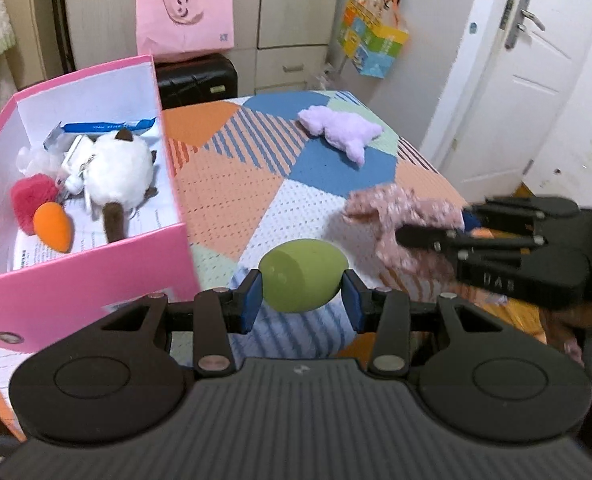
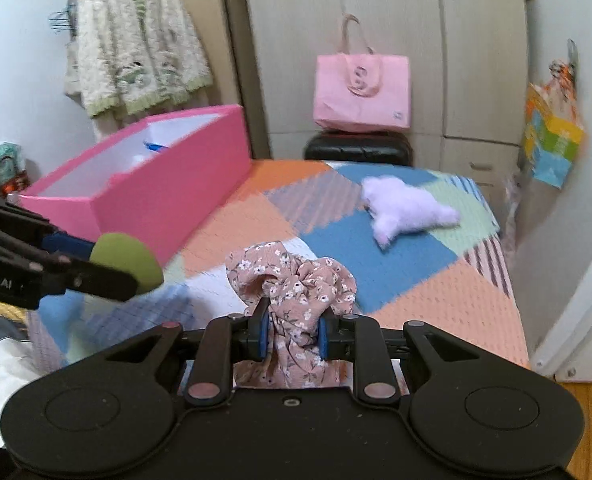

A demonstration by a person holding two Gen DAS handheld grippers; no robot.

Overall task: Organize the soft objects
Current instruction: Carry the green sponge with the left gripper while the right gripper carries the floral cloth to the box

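Two grips are loaded at once: the left gripper (image 1: pixel 301 298) is clamped on a green egg-shaped sponge (image 1: pixel 300 276), and the right gripper (image 2: pixel 292 334) is pinched on a bunched floral cloth (image 2: pixel 296 292). To its left and ahead sits the pink box (image 1: pixel 80 280), already holding a white plush cat (image 1: pixel 116 172), a red pompom (image 1: pixel 32 196) and an orange carrot toy (image 1: pixel 54 226). Best, I judge, to lift the sponge clear over the near wall before letting go. A purple plush (image 1: pixel 341 130) lies well ahead on the patchwork blanket (image 1: pixel 232 184), apart from both grippers; the box wall is the only obstacle.
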